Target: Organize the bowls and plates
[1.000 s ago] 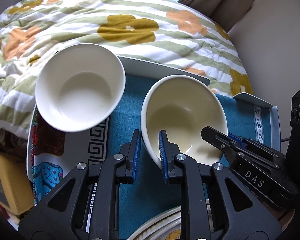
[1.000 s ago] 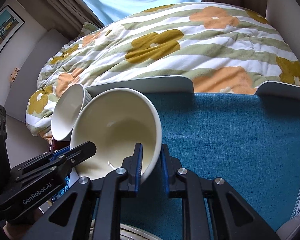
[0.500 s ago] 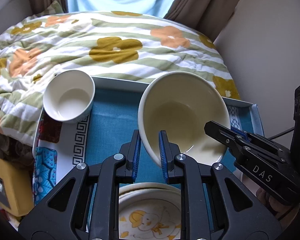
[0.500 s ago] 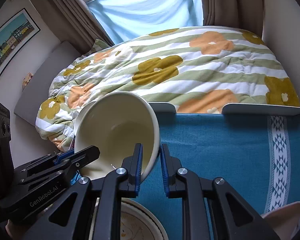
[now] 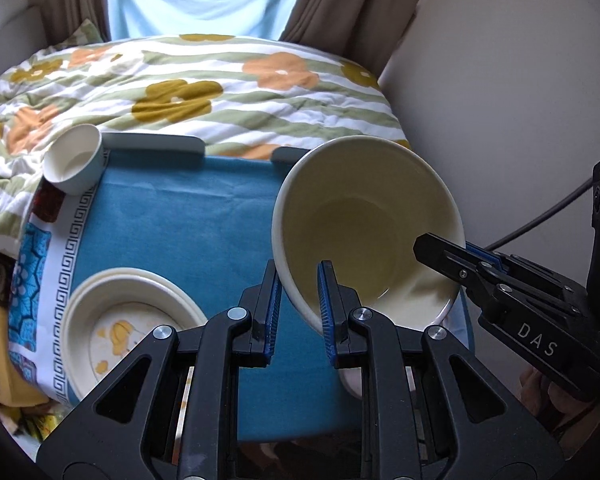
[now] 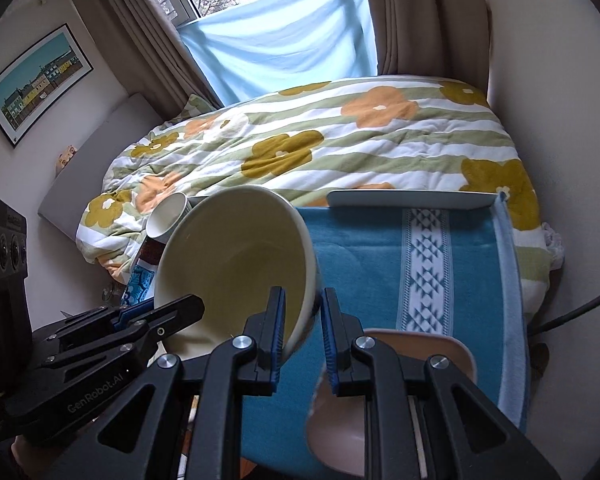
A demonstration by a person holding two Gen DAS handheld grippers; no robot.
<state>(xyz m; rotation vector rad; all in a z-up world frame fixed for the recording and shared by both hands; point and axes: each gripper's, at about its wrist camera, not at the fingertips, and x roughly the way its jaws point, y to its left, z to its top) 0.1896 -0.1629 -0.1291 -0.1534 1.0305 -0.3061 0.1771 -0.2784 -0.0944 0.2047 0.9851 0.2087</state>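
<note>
A large cream bowl [image 5: 364, 224] is held in the air above the blue cloth by both grippers. My left gripper [image 5: 298, 304] is shut on its left rim. My right gripper [image 6: 302, 330] is shut on its right rim; the bowl also shows in the right wrist view [image 6: 236, 264]. A small white bowl [image 5: 74, 164] stands at the table's far left corner. A stack of cream plates with a yellow duck print [image 5: 128, 320] lies at the front left. A pink plate [image 6: 384, 396] lies under my right gripper.
The table carries a blue cloth [image 5: 180, 220] with a patterned band [image 6: 428, 264]. A flowered quilt [image 5: 204, 84] covers the bed behind the table. A white wall [image 5: 520, 100] stands on the right. A black cable [image 5: 540, 220] hangs at the right.
Both grippers have lifted the large bowl and drawn it back and to the right, away from the small white bowl. The plate stack and pink plate have come into view.
</note>
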